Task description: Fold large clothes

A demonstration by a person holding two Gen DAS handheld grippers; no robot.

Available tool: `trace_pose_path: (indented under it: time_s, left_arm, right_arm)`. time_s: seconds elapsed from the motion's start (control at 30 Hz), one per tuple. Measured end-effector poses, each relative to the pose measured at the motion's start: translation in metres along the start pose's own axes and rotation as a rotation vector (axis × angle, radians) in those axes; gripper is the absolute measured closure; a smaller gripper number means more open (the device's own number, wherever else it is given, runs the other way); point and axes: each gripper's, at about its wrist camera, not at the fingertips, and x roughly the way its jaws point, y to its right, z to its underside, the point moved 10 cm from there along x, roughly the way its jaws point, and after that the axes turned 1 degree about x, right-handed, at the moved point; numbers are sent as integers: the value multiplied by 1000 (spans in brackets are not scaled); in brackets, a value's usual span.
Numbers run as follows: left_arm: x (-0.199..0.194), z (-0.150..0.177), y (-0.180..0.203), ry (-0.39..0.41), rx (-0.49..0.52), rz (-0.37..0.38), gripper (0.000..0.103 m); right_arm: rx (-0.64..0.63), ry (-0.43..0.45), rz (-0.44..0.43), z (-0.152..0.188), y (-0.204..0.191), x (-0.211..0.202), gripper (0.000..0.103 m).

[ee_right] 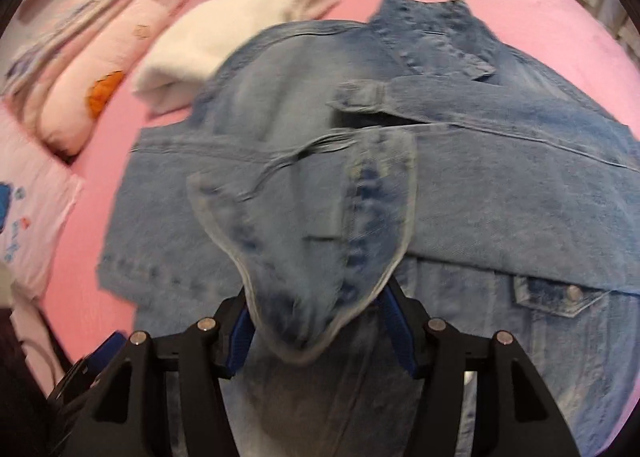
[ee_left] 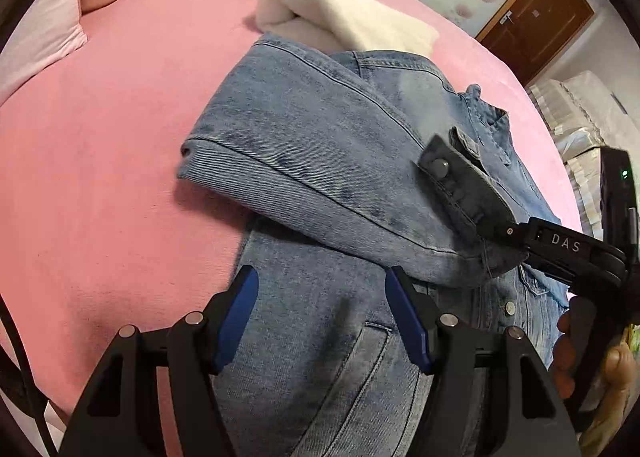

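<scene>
A blue denim jacket (ee_left: 316, 341) lies flat on the pink bed (ee_left: 100, 145), with one sleeve (ee_left: 304, 137) folded across its body. My left gripper (ee_left: 322, 271) hovers open just above the jacket, and nothing is between its blue pads. The right gripper (ee_left: 506, 231) reaches in from the right at the sleeve's buttoned cuff (ee_left: 456, 173). In the right wrist view the cuff (ee_right: 320, 225) lies loosely between the spread jaws of my right gripper (ee_right: 318, 289) and hides the fingertips. The pads do not press on it. The collar (ee_right: 432, 29) lies at the far end.
A folded white fleece (ee_left: 344, 13) lies on the bed just beyond the jacket. Pink pillows (ee_right: 92, 69) sit at the far left of the bed. A person's hand (ee_left: 568, 357) holds the right gripper. A wooden door (ee_left: 536, 17) and stacked boxes stand past the bed's right edge.
</scene>
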Motion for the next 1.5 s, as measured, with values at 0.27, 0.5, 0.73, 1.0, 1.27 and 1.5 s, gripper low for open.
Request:
trace_pose_path:
  time_s: [0.27,0.5,0.73,1.0,1.27,1.5]
  left_arm:
    - [2,-1,1,-4,-8,19,38]
    - [8,2,8,-22,17,11,38]
    - [5,-6,9,0,34,-13,38]
    - [6,-14,2,10,36,-50,38]
    - [2,-34,-3,51,53,-113,38]
    - [5,-26,1,32,50,-99,38]
  right_arm:
    - [74,-4,-90,10,36,-2,70]
    - [116,-30,-229,26,51,0,69]
    - [113,-9,-293,9,44,12,68]
    - [42,76,-293,-2,36,12,80]
    - [-43,66,-249,-4,23,-23,91]
    - [0,40,-241,2,30,-9,91]
